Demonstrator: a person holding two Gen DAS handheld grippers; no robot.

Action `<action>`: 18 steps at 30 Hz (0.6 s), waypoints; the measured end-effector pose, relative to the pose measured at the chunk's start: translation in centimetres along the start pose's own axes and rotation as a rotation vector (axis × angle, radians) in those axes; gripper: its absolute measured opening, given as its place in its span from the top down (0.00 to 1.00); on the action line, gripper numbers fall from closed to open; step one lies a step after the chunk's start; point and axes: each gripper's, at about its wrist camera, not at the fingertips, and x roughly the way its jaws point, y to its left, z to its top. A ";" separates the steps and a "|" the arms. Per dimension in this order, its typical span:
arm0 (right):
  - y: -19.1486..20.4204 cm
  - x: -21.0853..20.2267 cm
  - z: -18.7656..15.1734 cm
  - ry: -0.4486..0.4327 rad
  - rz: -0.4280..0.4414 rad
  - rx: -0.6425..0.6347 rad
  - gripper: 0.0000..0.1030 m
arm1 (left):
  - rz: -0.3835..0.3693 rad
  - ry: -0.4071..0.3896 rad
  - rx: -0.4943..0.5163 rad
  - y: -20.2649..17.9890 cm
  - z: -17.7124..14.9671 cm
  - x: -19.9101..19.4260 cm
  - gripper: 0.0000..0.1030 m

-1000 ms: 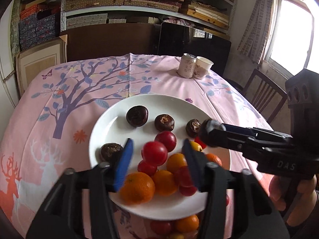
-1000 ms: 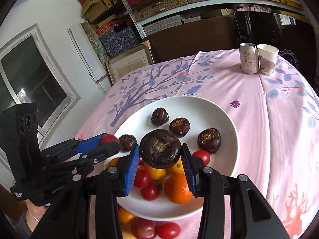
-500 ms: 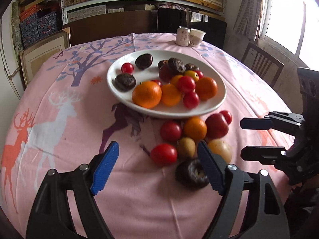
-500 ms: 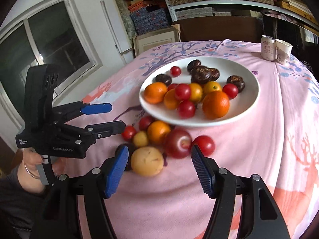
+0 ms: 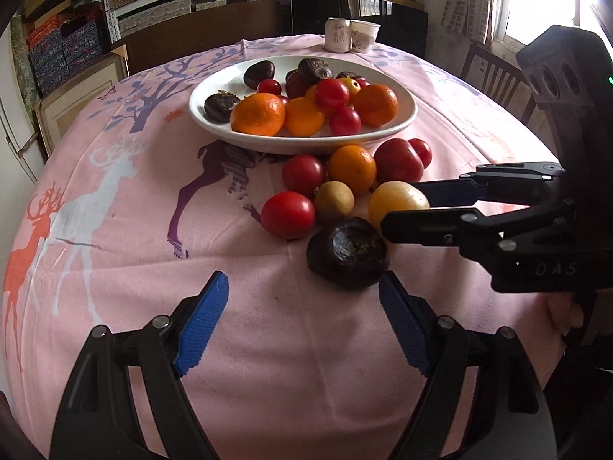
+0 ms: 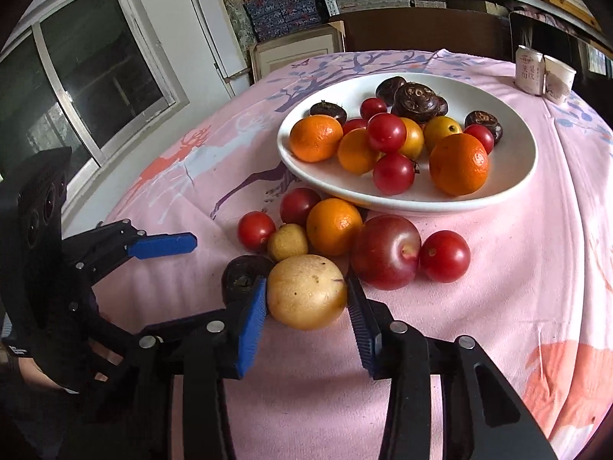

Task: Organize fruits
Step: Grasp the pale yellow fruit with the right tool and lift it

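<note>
Right wrist: yellow fruit (image 6: 306,291) between claw (image 6: 306,303) (touching)

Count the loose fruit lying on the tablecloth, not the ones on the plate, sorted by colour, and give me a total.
red fruit: 4
orange fruit: 1
yellow fruit: 2
dark brown fruit: 1
Total: 8
</note>
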 end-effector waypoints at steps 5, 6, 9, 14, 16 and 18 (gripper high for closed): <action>-1.0 -2.5 -1.1 -0.096 0.029 -0.001 0.59 | -0.019 0.001 0.018 -1.3 0.9 0.4 0.24; -1.7 -3.3 -1.3 -0.124 0.039 0.012 0.59 | -0.032 0.002 0.016 -1.6 1.1 0.5 0.24; -4.6 -4.9 -1.9 -0.168 0.037 0.095 0.59 | -0.042 0.013 0.023 -2.5 1.4 1.2 0.33; -7.3 -6.0 -2.3 -0.205 0.065 0.183 0.59 | -0.049 0.027 -0.008 -2.6 2.1 2.3 0.54; -7.0 -6.1 -2.4 -0.210 0.065 0.166 0.59 | -0.054 0.022 -0.022 -2.5 2.1 2.2 0.55; -6.3 -6.1 -2.5 -0.211 0.051 0.133 0.59 | -0.054 0.017 -0.018 -2.7 2.1 2.0 0.55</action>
